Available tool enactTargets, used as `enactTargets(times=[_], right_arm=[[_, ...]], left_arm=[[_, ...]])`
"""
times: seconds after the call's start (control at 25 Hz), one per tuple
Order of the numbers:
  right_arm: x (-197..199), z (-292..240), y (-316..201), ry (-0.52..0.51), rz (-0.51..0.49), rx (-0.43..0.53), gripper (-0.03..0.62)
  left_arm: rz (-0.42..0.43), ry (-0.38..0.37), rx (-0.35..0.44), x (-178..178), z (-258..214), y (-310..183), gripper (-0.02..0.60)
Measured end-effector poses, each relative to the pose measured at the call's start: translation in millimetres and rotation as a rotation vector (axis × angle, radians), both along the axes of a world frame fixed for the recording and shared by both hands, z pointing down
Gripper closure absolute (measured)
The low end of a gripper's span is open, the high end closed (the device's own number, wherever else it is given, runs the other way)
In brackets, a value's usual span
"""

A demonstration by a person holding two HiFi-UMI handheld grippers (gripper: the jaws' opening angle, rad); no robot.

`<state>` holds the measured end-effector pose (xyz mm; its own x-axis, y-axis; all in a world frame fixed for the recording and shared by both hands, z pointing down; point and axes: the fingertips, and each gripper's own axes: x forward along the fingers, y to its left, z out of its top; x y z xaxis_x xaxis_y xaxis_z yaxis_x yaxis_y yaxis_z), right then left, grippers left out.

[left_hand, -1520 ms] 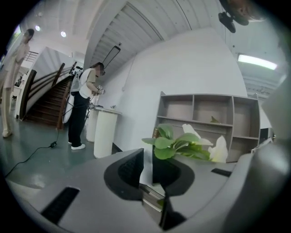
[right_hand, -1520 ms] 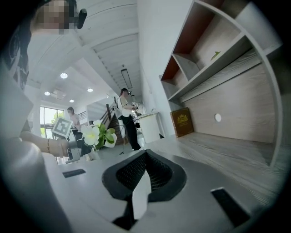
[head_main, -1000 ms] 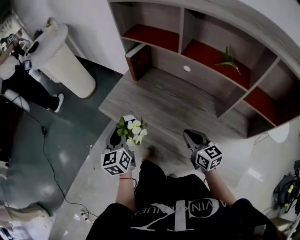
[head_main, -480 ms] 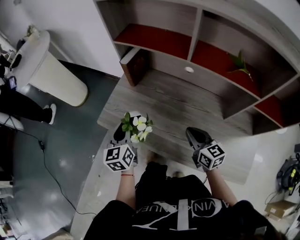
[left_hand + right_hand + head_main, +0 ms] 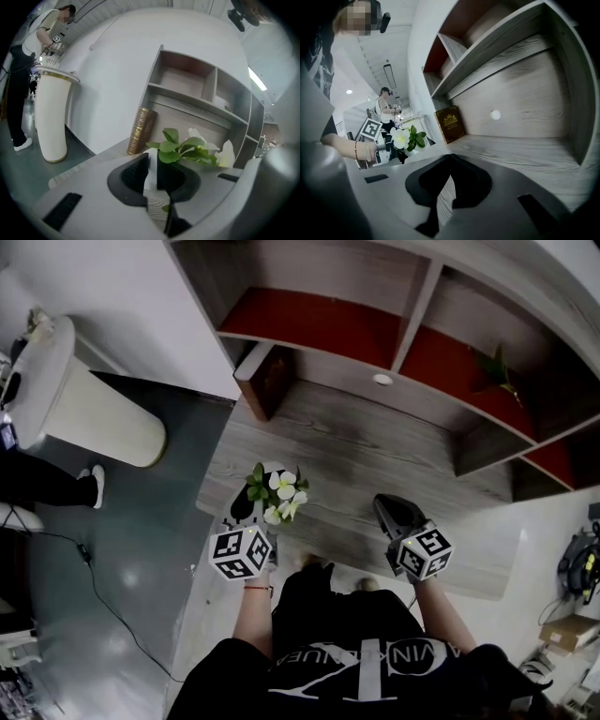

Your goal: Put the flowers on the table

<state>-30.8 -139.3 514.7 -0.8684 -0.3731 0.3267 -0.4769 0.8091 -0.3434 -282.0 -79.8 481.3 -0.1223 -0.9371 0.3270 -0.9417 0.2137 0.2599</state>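
Note:
A small bunch of white flowers [image 5: 281, 491] with green leaves sticks up from my left gripper [image 5: 253, 498], which is shut on its base. It hangs over the front left edge of the grey wooden table [image 5: 375, 451]. In the left gripper view the leaves and petals [image 5: 187, 149] rise just past the gripper's [image 5: 157, 161] closed jaws. My right gripper [image 5: 384, 504] is shut and holds nothing, low over the table's front edge. From the right gripper view [image 5: 450, 159] the flowers [image 5: 405, 137] show to its left.
A brown book [image 5: 265, 381] leans at the table's back left corner, under shelves with red insides. A green plant [image 5: 497, 367] lies in the right-hand shelf. A white ribbed pedestal [image 5: 70, 395] stands on the floor at left, with a person [image 5: 26, 70] beyond it.
The table and shelves have drawn closer and shifted right in the head view. Both grippers keep their pose, and the flowers are now over the table's front edge.

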Motion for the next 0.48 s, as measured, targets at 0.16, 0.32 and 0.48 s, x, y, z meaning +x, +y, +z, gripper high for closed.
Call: enactTargets(times=[0.16, 0.32, 0.48], right_arm=[[-6.6, 5.8, -3.3, 0.007, 0.029, -0.014, 0.585], [-12.3, 10.9, -6.0, 0.012, 0.056, -0.025, 0.585], [-20.4, 11.9, -11.3, 0.012, 0.079, -0.028, 0.585]], left_arm=[[0.040, 0.009, -0.018, -5.8, 8.2, -12.6, 0.525], [0.068, 0.017, -0.037, -13.0, 15.9, -21.8, 0.525], [0.089, 0.026, -0.053, -20.9, 22.7, -31.1, 0.525]])
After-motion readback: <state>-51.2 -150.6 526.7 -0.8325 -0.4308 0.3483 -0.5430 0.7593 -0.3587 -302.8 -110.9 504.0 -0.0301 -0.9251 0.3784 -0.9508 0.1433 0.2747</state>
